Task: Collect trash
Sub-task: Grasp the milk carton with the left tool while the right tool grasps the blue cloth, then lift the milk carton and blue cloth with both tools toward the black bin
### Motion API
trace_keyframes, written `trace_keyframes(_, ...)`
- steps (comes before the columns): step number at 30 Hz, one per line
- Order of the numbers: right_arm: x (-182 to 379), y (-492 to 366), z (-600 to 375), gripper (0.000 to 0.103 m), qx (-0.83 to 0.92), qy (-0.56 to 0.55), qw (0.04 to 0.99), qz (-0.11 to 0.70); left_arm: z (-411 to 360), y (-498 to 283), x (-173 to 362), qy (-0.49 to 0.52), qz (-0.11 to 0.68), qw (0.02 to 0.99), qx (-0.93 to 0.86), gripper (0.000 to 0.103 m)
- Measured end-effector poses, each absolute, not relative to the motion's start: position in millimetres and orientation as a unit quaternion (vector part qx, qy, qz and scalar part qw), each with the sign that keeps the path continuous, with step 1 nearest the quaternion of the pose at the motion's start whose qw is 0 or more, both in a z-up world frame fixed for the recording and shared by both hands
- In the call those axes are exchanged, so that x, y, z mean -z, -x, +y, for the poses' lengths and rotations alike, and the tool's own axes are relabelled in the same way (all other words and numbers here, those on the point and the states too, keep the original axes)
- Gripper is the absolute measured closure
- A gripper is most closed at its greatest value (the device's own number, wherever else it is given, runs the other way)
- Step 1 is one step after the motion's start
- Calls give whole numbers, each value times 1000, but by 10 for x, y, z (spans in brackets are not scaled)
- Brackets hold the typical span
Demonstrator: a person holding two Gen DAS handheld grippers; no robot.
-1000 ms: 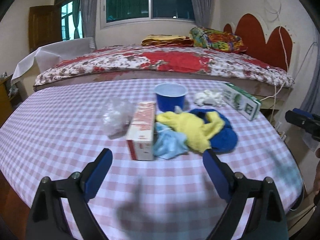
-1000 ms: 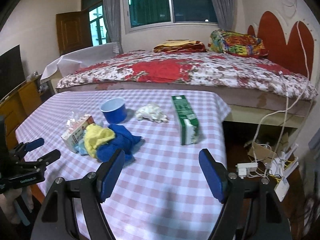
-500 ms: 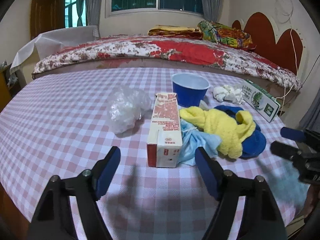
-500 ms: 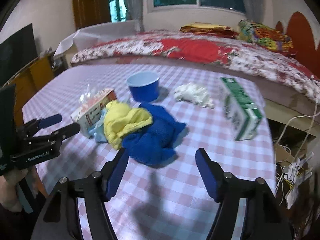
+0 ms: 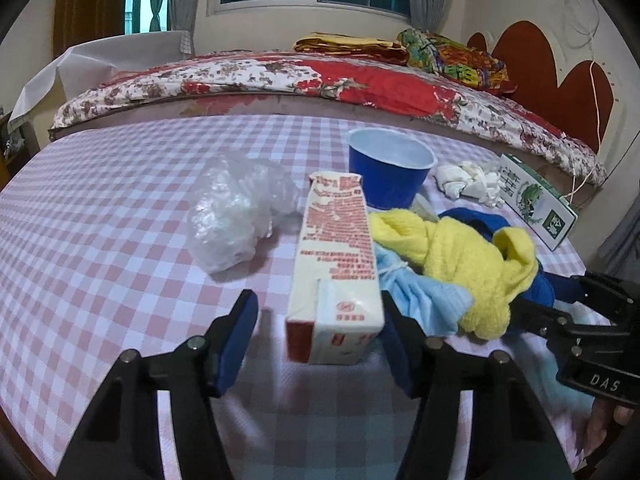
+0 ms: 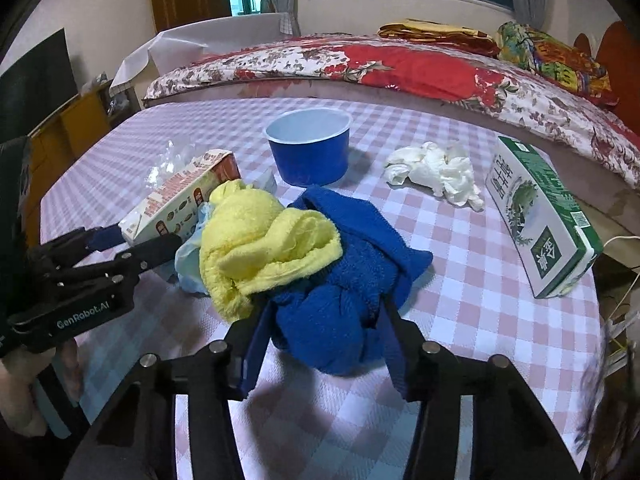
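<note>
Here, cup: we see one blue cup [image 5: 390, 172], inside bare.
Cartons: two, red carton [image 5: 335, 264] and green carton [image 6: 538, 212], on the table [image 5: 100, 208].
Left gripper [image 5: 316, 336]: spread, straddling the red carton.
Right gripper [image 6: 324, 344]: spread around the blue towel [image 6: 344, 280].

My desk [image 5: 100, 216], covered in a pink-and-white checked cloth, carries a red-printed carton [image 5: 336, 264] lying flat, with a crumpled clear plastic bag [image 5: 236, 216] to its left. A blue cup [image 5: 388, 172] stands upright behind the carton. A yellow cloth [image 6: 264, 244] rests over a blue towel [image 6: 352, 280] and touches a light-blue cloth [image 5: 420, 296]. Crumpled white tissue [image 6: 436, 172] lies between the cup and a green carton [image 6: 536, 208] near the desk's right edge.
</note>
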State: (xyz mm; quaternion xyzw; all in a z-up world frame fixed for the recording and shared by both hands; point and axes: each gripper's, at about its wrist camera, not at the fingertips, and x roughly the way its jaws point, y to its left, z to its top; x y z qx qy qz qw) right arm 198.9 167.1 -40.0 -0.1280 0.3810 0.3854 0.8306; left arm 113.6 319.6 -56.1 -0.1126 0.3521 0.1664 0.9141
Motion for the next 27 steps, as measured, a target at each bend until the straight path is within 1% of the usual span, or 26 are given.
trace_keyframes(2, 402, -1994, 1670, 64, -387, 127, 829, 383, 3192, -1152, 567, 115, 354, 914, -159, 63)
trace_keyframes(5, 375, -1972, 1646, 74, -387, 126, 831, 379, 3173, -1134, 557, 111, 350, 916, -158, 63)
trace_keyframes(7, 347, -1946, 1631, 77, -385, 128, 834, 373, 3170, -1096, 530, 110, 344, 919, -158, 64)
trace_keyframes(13, 210, -1856, 1547, 79, -369, 140, 852, 343, 3087, -954, 341, 75, 306, 932, -180, 64)
trace_keyframes(27, -103, -1723, 1213, 81, -357, 124, 877, 298, 2897, -742, 93, 76, 271, 944, -175, 64)
